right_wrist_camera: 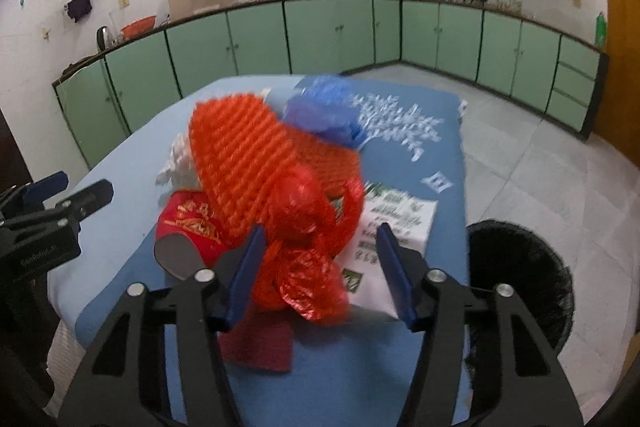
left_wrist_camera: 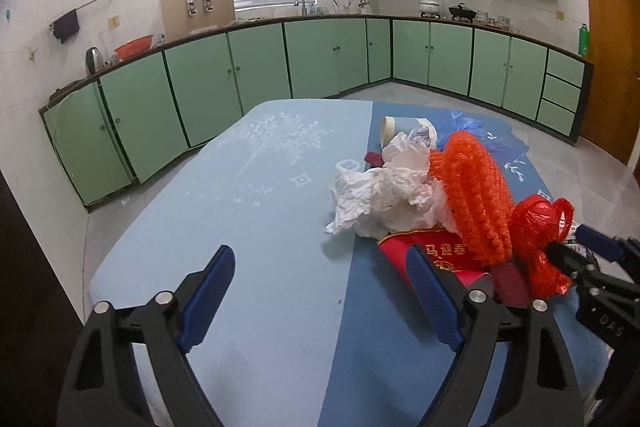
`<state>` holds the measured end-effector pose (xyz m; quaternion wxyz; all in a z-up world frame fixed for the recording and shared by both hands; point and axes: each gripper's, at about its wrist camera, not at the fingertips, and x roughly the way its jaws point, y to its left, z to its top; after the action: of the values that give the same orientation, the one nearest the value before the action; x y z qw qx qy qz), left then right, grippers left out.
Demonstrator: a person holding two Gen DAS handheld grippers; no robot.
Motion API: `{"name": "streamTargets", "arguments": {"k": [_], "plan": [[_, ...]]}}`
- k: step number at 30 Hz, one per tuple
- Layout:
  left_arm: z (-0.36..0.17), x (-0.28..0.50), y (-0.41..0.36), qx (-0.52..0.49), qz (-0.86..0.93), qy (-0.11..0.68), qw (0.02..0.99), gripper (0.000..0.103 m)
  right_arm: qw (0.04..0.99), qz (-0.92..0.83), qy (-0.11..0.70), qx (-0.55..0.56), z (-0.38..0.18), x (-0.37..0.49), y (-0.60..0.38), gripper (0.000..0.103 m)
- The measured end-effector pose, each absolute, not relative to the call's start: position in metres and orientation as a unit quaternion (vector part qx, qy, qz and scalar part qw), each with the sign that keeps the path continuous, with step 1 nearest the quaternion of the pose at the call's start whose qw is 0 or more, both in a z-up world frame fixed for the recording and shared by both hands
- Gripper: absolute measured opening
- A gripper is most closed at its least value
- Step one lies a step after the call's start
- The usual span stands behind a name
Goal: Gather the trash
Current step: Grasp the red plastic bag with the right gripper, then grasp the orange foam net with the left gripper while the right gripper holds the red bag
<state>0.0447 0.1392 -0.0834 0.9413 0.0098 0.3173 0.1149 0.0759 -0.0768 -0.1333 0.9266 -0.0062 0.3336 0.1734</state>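
1. Left wrist view: my left gripper (left_wrist_camera: 320,291) hung over the table (left_wrist_camera: 248,195) with its jaws wide apart and nothing between them, only bare blue cloth.
2. The trash lay heaped on the right half of the table: white paper (left_wrist_camera: 372,199) nearest the middle, an orange net (left_wrist_camera: 472,195) over it, a red box (left_wrist_camera: 436,259) at the near edge of the heap just past my right-hand finger, and a paper cup (left_wrist_camera: 390,131) on its side at the far end.
3. A red bag (left_wrist_camera: 540,227) sat at the right of the heap, and the right gripper (left_wrist_camera: 576,247) reached in from the frame's edge right at it.
4. Right wrist view, somewhat blurred: my right gripper (right_wrist_camera: 320,267) had its jaws partly apart with the red bag (right_wrist_camera: 304,259) between them. The left pad looked to be against the bag; the right pad stood clear of it, so I saw no clamp.
5. Behind the bag rose the orange net (right_wrist_camera: 240,155), a blue bag (right_wrist_camera: 320,111) beyond it, the red box (right_wrist_camera: 192,223) to the left, and a printed leaflet (right_wrist_camera: 396,223) under the right finger.
6. A bin (right_wrist_camera: 520,275) lined in black stood on the floor just off the table's right edge.
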Motion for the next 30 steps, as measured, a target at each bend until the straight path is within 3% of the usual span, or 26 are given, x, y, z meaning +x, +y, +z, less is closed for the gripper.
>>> {"name": "streamTargets", "arguments": {"k": [2, 6, 15, 30], "plan": [[-0.084, 0.047, 0.14, 0.01, 0.114, 0.318, 0.941, 0.085, 0.925, 0.177, 0.337, -0.009, -0.137, 0.079, -0.074, 0.051], [-0.084, 0.05, 0.139, 0.011, 0.113, 0.32, 0.941, 0.085, 0.915, 0.196, 0.352, -0.013, -0.145, 0.084, -0.07, 0.035], [-0.085, 0.052, 0.129, 0.015, 0.099, 0.325, 0.94, 0.085, 0.912, 0.223, 0.344, -0.008, -0.139, 0.075, -0.075, 0.012], [-0.071, 0.06, 0.097, 0.011, 0.053, 0.313, 0.948, 0.08, 0.94, 0.194, 0.28, -0.01, -0.096, 0.069, -0.096, 0.01]]}}
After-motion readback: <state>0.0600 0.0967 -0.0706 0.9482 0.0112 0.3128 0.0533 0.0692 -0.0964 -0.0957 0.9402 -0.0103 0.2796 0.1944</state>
